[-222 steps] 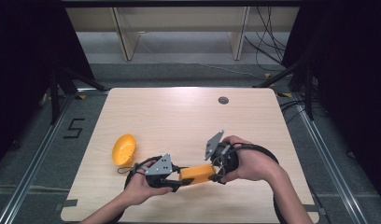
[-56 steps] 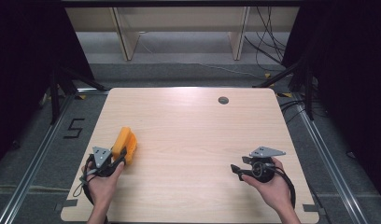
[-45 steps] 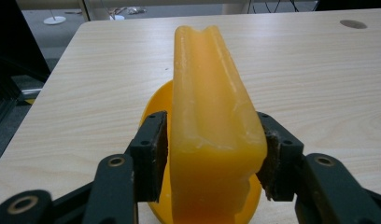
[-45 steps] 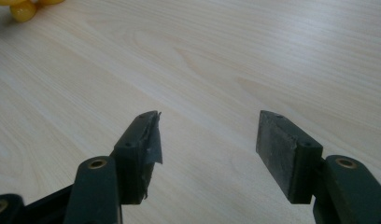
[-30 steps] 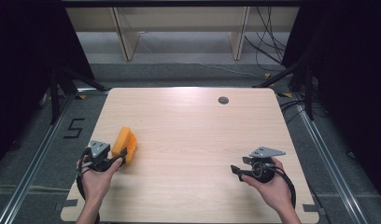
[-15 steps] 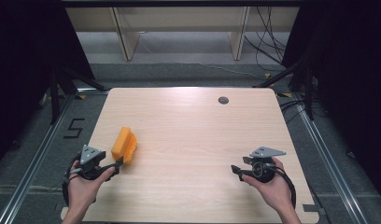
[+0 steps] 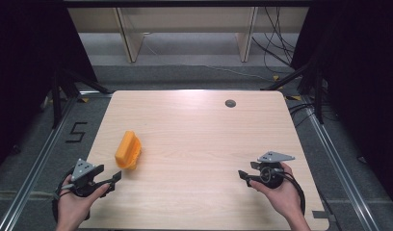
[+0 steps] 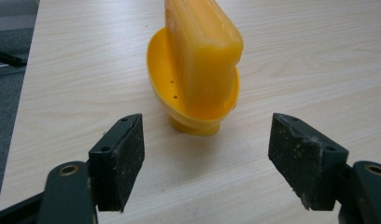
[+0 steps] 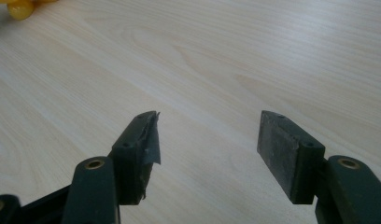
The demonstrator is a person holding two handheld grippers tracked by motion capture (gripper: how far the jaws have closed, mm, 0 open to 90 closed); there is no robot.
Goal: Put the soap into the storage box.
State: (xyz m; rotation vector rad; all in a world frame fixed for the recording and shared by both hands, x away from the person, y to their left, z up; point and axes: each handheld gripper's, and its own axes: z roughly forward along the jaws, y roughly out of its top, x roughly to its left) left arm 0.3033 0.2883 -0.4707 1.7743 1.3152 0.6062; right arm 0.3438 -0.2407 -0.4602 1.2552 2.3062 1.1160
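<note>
An orange-yellow block stands on end in a shallow yellow dish on the left part of the wooden table. The dish has small holes in its wall and a short foot. My left gripper is open just short of the dish, at the table's front left, nothing between its pads. My right gripper is open at the front right, low over bare wood, far from the dish. A bit of yellow shows at the top left of the right gripper view.
A small dark round grommet sits near the table's far edge. Beyond the table stand shelf legs and loose cables on the floor. A floor marking "5" lies left of the table.
My left gripper let go of the orange block, leaving it standing in the dish, and drew back toward the front left corner. The right gripper stayed where it was.
</note>
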